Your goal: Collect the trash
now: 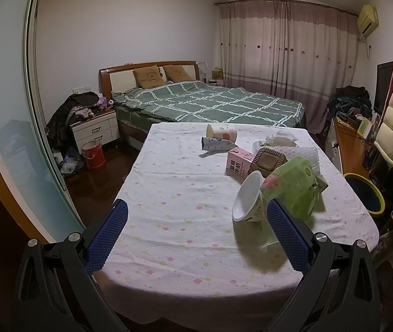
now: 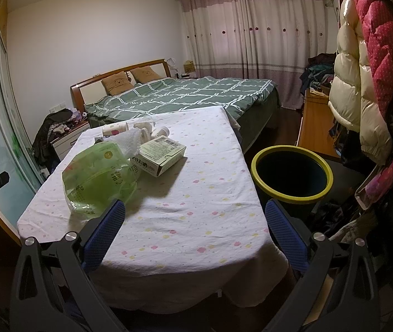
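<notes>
Trash lies on a table under a flowered white cloth (image 1: 174,221): a tipped white paper bowl (image 1: 247,200), a green plastic pouch (image 1: 293,188), a pink milk carton (image 1: 239,163), a brown tray (image 1: 268,161), a tipped paper cup (image 1: 221,132) and a crumpled wrapper (image 1: 217,145). My left gripper (image 1: 196,238) is open above the near edge, its right finger beside the bowl. In the right wrist view the green pouch (image 2: 99,177) and a pale green box (image 2: 159,156) lie left of centre. My right gripper (image 2: 193,238) is open and empty. A yellow-rimmed dark bin (image 2: 292,174) stands right of the table.
A bed with a green checked cover (image 1: 210,105) lies beyond the table. A nightstand (image 1: 95,131) with clothes and a red bucket (image 1: 94,155) stand at the left. Padded coats (image 2: 362,83) hang at the right above a wooden desk (image 2: 315,127). The bin (image 1: 365,193) shows at the table's right edge.
</notes>
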Available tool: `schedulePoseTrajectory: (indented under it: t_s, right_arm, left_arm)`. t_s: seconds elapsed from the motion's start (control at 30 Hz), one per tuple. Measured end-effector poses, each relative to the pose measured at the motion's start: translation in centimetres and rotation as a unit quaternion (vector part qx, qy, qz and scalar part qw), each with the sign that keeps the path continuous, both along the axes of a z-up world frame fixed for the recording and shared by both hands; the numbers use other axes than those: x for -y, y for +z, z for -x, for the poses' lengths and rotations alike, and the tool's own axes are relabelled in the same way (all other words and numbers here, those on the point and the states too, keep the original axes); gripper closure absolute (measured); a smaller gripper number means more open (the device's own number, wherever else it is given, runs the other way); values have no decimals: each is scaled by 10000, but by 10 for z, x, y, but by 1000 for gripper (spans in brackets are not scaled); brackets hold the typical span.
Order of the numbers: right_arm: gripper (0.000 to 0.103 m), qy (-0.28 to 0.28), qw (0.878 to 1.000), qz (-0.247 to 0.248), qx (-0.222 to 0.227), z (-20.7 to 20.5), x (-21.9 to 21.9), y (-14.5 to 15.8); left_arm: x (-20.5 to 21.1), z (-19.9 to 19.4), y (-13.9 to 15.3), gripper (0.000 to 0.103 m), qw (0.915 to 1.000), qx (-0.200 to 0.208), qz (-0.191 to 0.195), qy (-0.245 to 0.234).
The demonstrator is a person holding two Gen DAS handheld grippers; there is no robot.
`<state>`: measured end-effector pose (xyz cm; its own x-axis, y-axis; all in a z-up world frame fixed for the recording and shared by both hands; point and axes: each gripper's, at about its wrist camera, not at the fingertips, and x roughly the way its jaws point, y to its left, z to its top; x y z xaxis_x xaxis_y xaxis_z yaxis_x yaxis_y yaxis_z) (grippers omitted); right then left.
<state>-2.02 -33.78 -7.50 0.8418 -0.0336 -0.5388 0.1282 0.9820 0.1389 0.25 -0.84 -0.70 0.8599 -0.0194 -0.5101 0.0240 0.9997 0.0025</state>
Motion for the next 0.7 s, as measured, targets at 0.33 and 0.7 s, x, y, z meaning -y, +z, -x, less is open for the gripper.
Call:
schedulePoseTrajectory:
  t_s: [0.33,0.7]
  right_arm:
    - [6,-15,10000,-29,-7,-1,0,-1]
    - [6,-3,10000,-58,-17,-2,0,-2]
  left_arm:
    - [3,-2,-4,4,10000,-14,-8,-18]
    - [3,-3,-4,4,10000,-32,-11,-18]
